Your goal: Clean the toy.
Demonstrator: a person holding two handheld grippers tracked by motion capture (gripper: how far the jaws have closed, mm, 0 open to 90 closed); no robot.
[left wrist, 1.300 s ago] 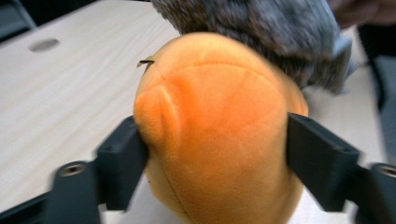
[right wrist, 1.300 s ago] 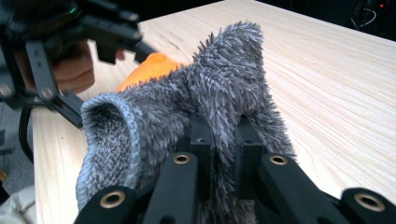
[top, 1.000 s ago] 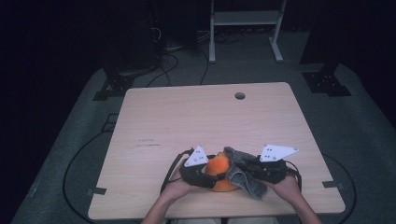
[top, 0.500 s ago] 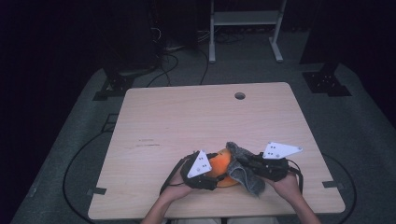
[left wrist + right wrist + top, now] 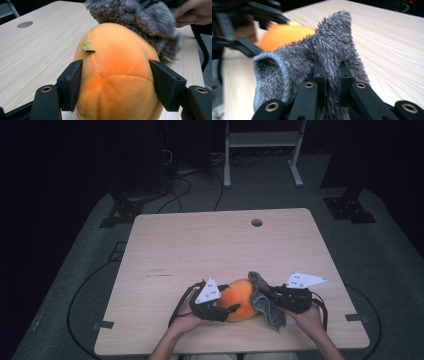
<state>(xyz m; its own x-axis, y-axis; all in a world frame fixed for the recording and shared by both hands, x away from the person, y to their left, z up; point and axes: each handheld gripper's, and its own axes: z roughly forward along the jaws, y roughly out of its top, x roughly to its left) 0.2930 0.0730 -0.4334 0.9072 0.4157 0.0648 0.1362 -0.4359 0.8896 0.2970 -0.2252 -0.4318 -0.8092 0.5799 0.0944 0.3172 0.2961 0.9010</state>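
Compared with a second ago, the left gripper is sitting lower and more turned in toward the orange plush ball, its grey plate now tilted over the ball's left flank rather than lying beside it. The grey fuzzy cloth is hanging more upright against the ball's right side than before, when it was bunched flatter between the two tools. The right gripper is staying roughly where it was, at the lower right of the high view.

In the left gripper view the orange plush ball is filling the lower centre, and the two black jaws are standing on either side of it, pressing its flanks: the left gripper is grasping the ball. The grey fuzzy cloth is draping over the ball's top at the upper right of that frame.

In the right gripper view the right gripper is clenched on a fold of the grey fuzzy cloth, with the ball blurred at the upper left.

The ball is resting on the wooden table near the bottom edge, slightly right of centre. The near edge is lying just below the hands; bare tabletop is stretching wide toward the top of the frame, up to the small round hole.
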